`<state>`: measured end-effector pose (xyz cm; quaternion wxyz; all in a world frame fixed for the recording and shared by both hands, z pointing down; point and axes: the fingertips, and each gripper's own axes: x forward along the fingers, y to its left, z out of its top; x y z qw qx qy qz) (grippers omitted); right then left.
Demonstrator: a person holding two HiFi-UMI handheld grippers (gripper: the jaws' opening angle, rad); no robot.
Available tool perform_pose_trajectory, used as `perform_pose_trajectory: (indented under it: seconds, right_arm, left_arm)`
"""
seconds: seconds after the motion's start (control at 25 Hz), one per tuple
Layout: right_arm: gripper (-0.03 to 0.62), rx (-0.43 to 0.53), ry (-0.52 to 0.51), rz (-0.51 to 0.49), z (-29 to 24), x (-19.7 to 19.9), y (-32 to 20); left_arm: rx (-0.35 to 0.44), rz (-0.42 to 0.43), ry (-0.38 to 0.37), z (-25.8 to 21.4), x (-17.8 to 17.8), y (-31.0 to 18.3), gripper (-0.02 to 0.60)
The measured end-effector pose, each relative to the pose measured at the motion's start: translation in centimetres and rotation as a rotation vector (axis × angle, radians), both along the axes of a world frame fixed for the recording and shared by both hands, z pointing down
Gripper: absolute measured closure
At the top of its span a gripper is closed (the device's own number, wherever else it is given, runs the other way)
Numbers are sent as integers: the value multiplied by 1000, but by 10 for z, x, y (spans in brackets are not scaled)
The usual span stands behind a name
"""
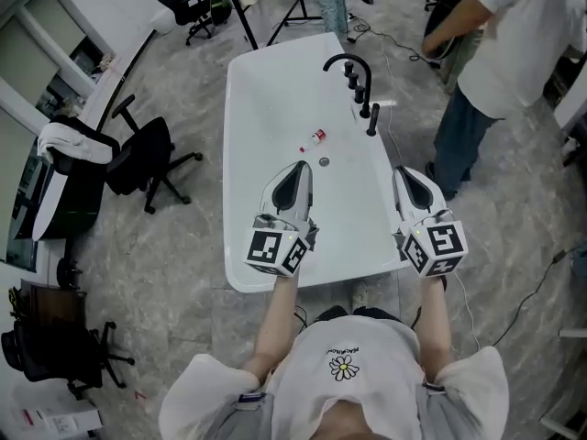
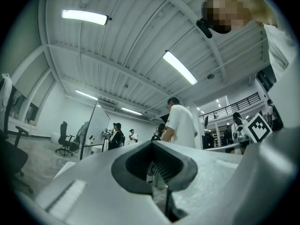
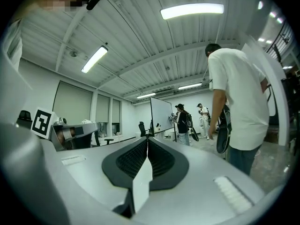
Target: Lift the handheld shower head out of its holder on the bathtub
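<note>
Over the near half of the white bathtub (image 1: 248, 108), the left gripper (image 1: 300, 169) hovers with its jaws drawn together, nothing between them. The right gripper (image 1: 404, 174) hangs above the tub's right rim, its ribbed pads (image 3: 161, 161) pressed flat against each other and likewise empty. Neither touches any fitting.

The handheld shower head (image 1: 372, 118) stands upright in its holder on the right rim, well ahead of both grippers, just nearer than a row of black knobs (image 1: 354, 81) and the curved black spout (image 1: 343, 60). It is small and dark, so its shape is hard to read, and neither gripper view shows it.

A small red-and-white bottle (image 1: 315, 137) lies in the basin near the drain (image 1: 324, 161). The tub stands on a grey marbled floor (image 1: 183, 246), with a black office chair (image 1: 147, 159) at the left and a bystander in a white shirt (image 1: 500, 35) at the right.
</note>
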<state>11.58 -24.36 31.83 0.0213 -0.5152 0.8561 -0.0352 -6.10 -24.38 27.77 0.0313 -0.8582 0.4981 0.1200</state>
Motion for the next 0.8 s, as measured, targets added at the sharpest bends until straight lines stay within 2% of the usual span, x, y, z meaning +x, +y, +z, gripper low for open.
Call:
perform_pose_trajectory:
  seconds: [0.16, 0.44, 0.64, 0.8]
  right_arm:
    - [560, -10, 0, 2, 6, 18, -33]
    - [556, -6, -20, -11, -5, -5, -72]
    - [543, 6, 8, -9, -13, -9, -101]
    - [532, -11, 35, -9, -4, -19, -124]
  left_arm:
    - [-25, 6, -20, 9, 18, -23, 581]
    - [-26, -1, -12, 9, -9, -65, 581]
    - [-8, 18, -3, 1, -9, -92, 581]
    - [-37, 29, -3, 11, -11, -111, 581]
